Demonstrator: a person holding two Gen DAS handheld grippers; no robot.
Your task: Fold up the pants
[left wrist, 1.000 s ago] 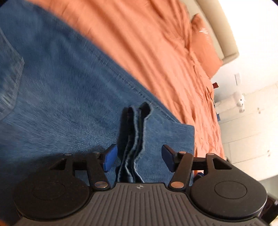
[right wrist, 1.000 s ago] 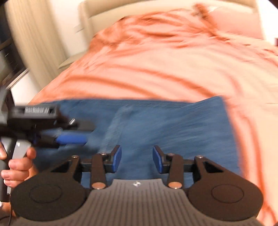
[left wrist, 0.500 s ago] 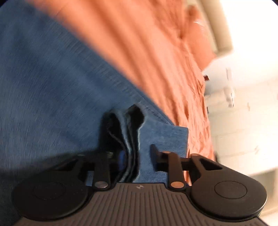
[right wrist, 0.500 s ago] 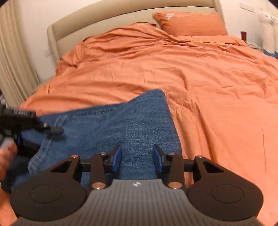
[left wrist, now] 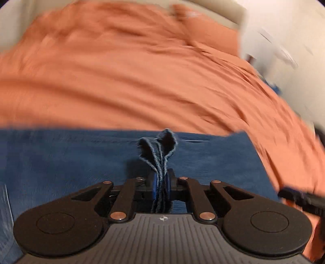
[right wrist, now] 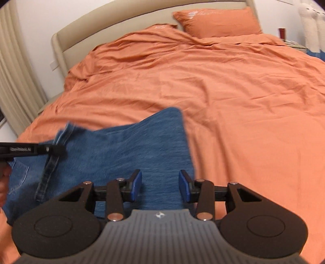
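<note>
Jeans [right wrist: 126, 154] lay on the near left of the bed [right wrist: 233, 97]. Left claw [left wrist: 161, 187] pinched a bunched denim edge; right claw [right wrist: 160, 183] hung wide, empty. Thick layers could slip out, spoiling the fold.

Bedroom: orange-sheeted bed [right wrist: 223, 91], pillow [right wrist: 217, 22], headboard [right wrist: 113, 22]

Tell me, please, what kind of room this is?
Most likely a bedroom: a wide bed with an orange duvet, an orange pillow against a beige padded headboard, and jeans spread on top.
</note>
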